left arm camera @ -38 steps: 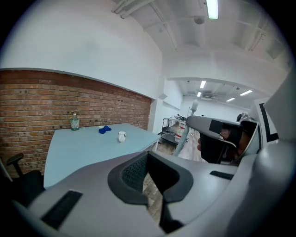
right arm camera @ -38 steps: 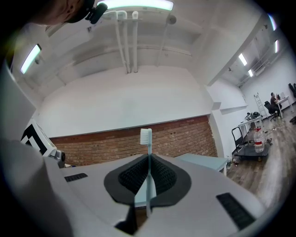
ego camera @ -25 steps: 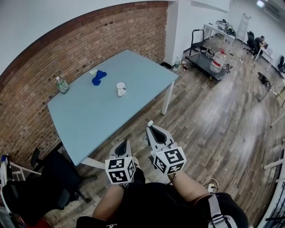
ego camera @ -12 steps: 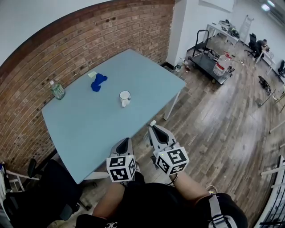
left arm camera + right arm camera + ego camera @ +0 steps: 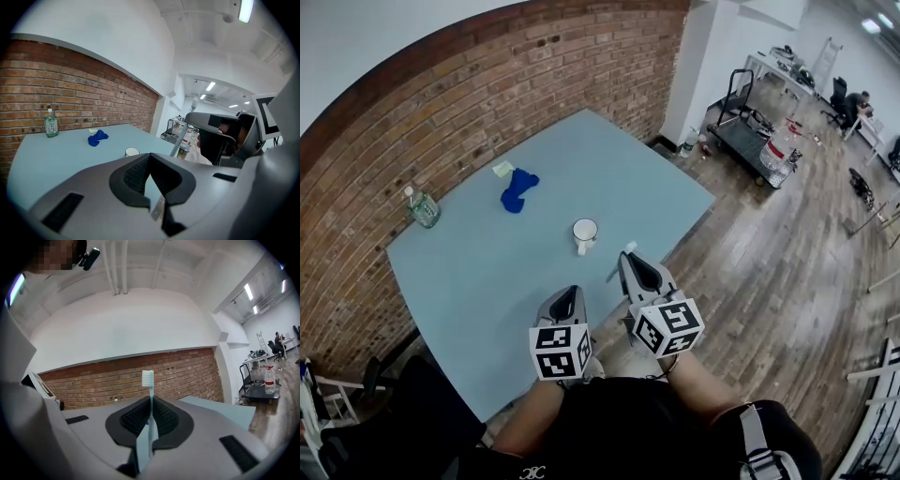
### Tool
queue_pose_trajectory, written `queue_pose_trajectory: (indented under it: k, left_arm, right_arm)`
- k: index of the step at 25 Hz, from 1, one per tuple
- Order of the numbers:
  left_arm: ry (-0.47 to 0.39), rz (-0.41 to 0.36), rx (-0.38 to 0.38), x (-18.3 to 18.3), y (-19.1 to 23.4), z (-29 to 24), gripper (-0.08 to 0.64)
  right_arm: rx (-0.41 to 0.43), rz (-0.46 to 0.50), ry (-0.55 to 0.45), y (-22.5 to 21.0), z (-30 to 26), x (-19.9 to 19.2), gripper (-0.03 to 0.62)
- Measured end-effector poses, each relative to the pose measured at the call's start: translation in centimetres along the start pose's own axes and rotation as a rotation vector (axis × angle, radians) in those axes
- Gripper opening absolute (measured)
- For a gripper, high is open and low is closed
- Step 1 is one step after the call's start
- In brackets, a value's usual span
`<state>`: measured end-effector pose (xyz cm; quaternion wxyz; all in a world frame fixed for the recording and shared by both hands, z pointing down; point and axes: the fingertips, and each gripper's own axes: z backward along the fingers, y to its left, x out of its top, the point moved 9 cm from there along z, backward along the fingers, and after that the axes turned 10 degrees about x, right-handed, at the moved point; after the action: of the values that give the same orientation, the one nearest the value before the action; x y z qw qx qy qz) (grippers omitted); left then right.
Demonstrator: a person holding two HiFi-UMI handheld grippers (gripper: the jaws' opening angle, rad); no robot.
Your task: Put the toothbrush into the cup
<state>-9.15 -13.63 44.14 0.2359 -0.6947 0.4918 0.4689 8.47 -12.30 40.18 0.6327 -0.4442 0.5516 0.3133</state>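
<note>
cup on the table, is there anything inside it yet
Nothing shows inside the cup: its mouth looks pale and empty from the head view, though its bottom is too small to make out. The toothbrush is clamped in the right gripper, bristles up.

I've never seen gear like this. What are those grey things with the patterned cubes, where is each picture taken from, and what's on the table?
No robot here: a person holds a two-jaw gripper in each hand, and the patterned cubes are part of them. The wide picture comes from a camera on the person's head, looking down. The other two pictures come from cameras riding on each gripper, looking along its jaws. On the blue table are a white cup, a blue cloth and a bottle. The right gripper is shut on a toothbrush, bristles sticking out past the jaws. The left gripper is shut and empty.
</note>
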Motion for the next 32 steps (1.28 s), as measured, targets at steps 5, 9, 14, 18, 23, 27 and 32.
queue_pose_trajectory:
  k: [5, 9, 14, 18, 23, 27, 32]
  left_arm:
    - [0.008, 0.023, 0.0, 1.8, 3.0, -3.0, 0.006]
    - [0.025, 0.045, 0.008, 2.0, 4.3, -4.3, 0.006]
    - [0.045, 0.07, 0.051, 1.7, 5.6, -5.3, 0.006]
    - [0.04, 0.082, 0.1, 2.3, 5.9, -5.8, 0.006]
    - [0.034, 0.1, 0.17, 3.2, 5.7, -6.2, 0.006]
    - [0.039, 0.118, 0.224, 3.3, 5.6, -6.6, 0.006]
    - [0.061, 0.127, 0.283, 2.7, 5.4, -6.4, 0.006]
  right_arm:
    - [-0.019, 0.004, 0.01, -1.7, -4.9, 0.5, 0.029]
    - [-0.034, 0.01, 0.018, -3.1, -7.3, 0.4, 0.029]
    - [-0.03, 0.014, 0.036, -4.9, -9.9, -0.2, 0.029]
    - [0.005, 0.01, 0.048, -6.7, -12.1, -1.0, 0.029]
    - [0.048, -0.014, 0.077, -9.3, -14.7, -2.2, 0.029]
    - [0.067, -0.044, 0.122, -11.1, -16.6, -4.0, 0.029]
    - [0.096, -0.055, 0.147, -12.6, -18.3, -6.0, 0.029]
